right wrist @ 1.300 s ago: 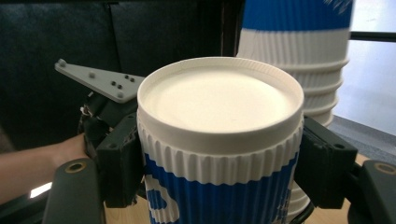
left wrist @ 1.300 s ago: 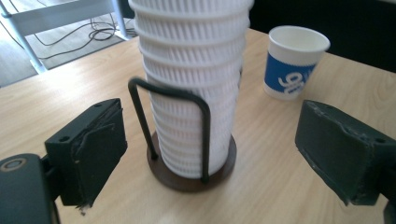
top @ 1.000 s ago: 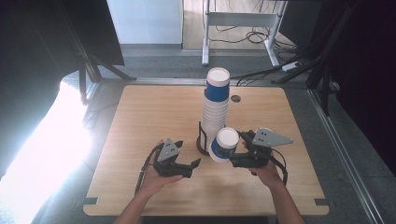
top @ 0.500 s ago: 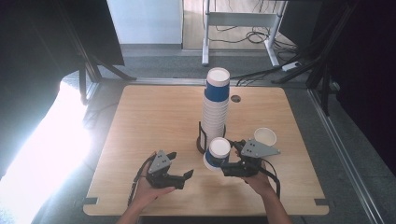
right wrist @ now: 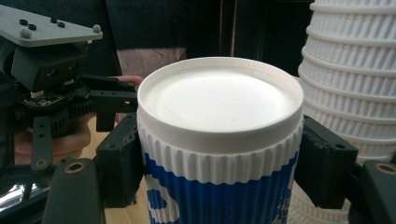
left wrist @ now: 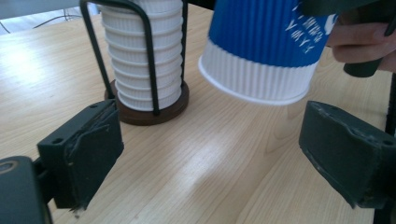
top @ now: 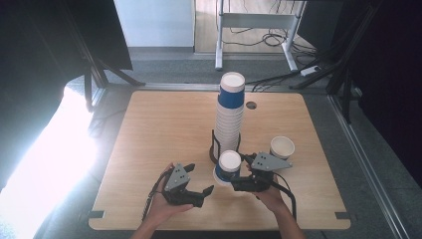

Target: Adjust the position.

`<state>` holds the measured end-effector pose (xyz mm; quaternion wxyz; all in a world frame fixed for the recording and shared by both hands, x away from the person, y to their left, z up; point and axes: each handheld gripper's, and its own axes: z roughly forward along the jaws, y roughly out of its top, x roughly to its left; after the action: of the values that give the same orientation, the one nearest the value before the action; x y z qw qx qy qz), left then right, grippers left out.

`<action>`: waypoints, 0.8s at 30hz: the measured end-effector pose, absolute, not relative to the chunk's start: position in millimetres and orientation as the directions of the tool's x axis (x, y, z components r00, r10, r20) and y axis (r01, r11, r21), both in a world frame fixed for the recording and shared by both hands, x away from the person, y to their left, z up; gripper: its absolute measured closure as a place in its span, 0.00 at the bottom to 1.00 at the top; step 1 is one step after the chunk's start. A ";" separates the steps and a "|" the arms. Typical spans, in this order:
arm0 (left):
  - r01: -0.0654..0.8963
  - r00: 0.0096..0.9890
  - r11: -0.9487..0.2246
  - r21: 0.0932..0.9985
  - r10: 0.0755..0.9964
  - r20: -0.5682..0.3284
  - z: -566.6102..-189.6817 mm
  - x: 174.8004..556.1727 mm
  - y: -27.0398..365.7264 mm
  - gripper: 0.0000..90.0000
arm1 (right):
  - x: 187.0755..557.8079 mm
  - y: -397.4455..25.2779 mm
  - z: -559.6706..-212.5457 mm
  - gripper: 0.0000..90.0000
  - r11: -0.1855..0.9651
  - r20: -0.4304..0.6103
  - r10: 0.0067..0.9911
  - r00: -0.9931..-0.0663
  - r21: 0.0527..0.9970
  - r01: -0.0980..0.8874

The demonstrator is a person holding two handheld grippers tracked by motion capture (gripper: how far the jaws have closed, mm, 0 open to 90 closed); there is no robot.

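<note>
My right gripper (top: 230, 178) is shut on a blue and white ribbed paper cup (top: 229, 167), held tilted just above the table with a closed white end up. In the right gripper view the cup (right wrist: 219, 140) sits between both jaws of that gripper (right wrist: 219, 168). My left gripper (top: 204, 195) is open with nothing in it, just left of the cup and low over the table. In the left gripper view the cup (left wrist: 266, 51) hangs ahead of and above the spread jaws of that gripper (left wrist: 215, 154). A tall stack of matching cups (top: 230, 119) stands in a black wire holder (left wrist: 149, 109).
A single pale cup (top: 282, 147) stands mouth up on the wooden table (top: 149, 129), right of the holder and behind my right hand. A small round hole (top: 251, 105) lies near the table's far edge. Both hands are close to the near edge.
My right gripper has carried the cup down and toward the near edge, uncovering the pale cup behind it. The left gripper has also drawn back toward the near edge, still open.
</note>
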<state>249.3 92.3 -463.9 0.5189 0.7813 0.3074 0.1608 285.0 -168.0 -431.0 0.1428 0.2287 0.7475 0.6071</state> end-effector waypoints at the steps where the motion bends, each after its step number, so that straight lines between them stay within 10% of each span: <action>1: 0.310 0.758 -0.280 0.909 0.650 -0.058 -463.8 249.6 89.9 0.06 | 284.7 -166.9 -431.1 0.29 0.158 0.063 0.517 -0.854 0.973 0.167; 24: 0.276 0.793 -0.294 0.915 0.608 -0.044 -467.0 260.4 54.1 0.18 | 278.4 -143.9 -438.6 0.29 0.179 0.068 0.489 -0.869 0.968 0.176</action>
<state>260.4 54.1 -467.0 0.5240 0.7885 0.2804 0.1585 278.4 -143.9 -438.6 0.1302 0.2199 0.7567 0.6017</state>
